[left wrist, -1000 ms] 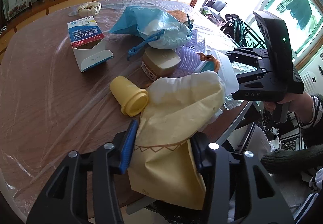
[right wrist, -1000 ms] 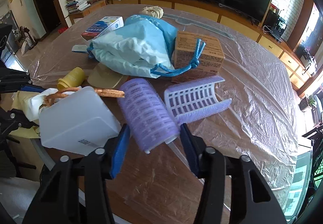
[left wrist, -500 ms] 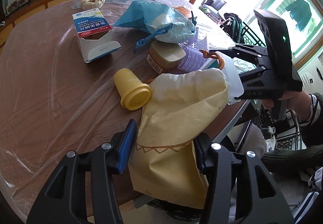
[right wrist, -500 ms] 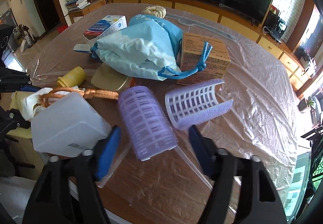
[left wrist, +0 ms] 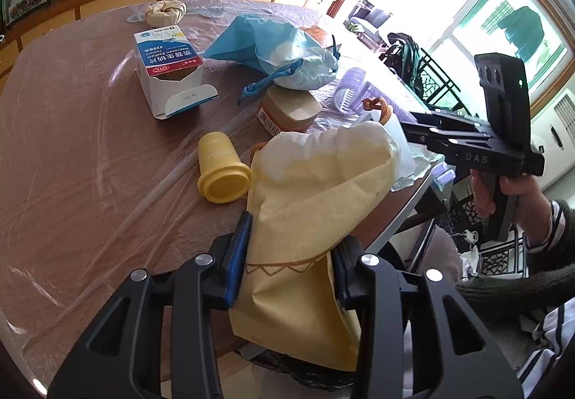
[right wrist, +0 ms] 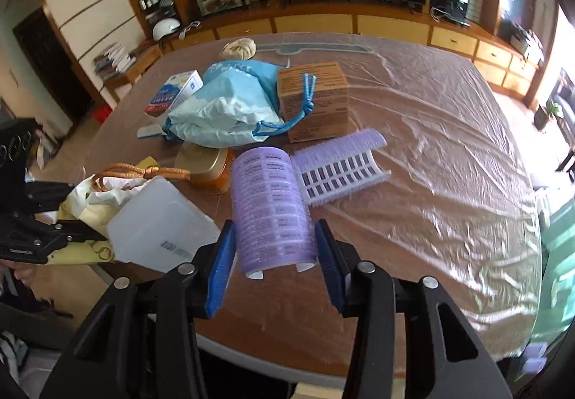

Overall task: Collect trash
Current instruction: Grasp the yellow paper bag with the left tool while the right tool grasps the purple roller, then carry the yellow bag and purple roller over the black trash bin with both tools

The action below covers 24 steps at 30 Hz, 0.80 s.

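My left gripper (left wrist: 287, 262), at the bottom centre of its view, is clamped on a pale yellow bag (left wrist: 316, 205): both blue-padded fingers (left wrist: 238, 255) press its sides, and the bag bulges upward toward the middle of the frame, its top lying over the table edge. My right gripper (right wrist: 275, 255), at the bottom centre of its own view, has its fingers set a roller's width apart around a purple hair roller (right wrist: 271, 208); the blue pads sit just beside the roller's two sides, and I cannot tell whether they actually press it. The roller points away from the camera, its far end near a purple roller clip (right wrist: 337, 165) lying on the table's plastic cover (right wrist: 449, 147). In the left view, the right gripper's black body enters from the right edge, held by a hand (left wrist: 517, 190) in a striped cuff. Just left of the roller in the right view sits a translucent white container (right wrist: 158, 223) with an orange cord. Toward the frame's upper middle lie a blue drawstring bag (right wrist: 226, 108), a brown cardboard box (right wrist: 316, 97) and a medicine box (right wrist: 174, 92). A yellow cup (left wrist: 221, 172) lies on its side at the left view's centre.
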Each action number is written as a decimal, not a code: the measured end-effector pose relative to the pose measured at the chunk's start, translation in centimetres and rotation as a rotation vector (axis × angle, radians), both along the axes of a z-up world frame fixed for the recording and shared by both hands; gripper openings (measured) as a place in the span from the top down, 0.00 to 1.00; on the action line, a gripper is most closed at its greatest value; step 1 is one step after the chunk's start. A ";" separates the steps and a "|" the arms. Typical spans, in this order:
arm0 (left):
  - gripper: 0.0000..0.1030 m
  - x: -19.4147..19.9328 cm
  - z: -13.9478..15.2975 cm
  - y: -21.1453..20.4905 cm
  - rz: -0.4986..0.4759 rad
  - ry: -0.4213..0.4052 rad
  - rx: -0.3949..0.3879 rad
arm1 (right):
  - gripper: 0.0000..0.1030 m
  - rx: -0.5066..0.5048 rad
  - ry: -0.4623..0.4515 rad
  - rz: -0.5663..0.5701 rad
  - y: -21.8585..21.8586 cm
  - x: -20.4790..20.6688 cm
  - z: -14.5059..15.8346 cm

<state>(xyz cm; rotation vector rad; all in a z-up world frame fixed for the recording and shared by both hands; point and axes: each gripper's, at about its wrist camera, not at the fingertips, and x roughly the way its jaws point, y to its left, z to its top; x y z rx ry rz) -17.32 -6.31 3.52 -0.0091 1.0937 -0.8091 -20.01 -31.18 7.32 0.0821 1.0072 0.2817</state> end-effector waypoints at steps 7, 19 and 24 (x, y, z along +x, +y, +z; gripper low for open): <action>0.62 -0.4 1.4 0.9 0.051 -0.009 -0.084 | 0.57 0.060 -0.024 -0.063 -1.3 -2.5 0.8; 0.62 -4.3 4.1 1.2 0.194 -0.073 -0.099 | 0.57 0.112 -0.099 0.008 -1.7 -5.2 4.3; 0.62 -7.7 4.1 0.3 0.194 -0.079 -0.083 | 0.57 0.152 -0.091 0.041 -2.2 -7.5 4.7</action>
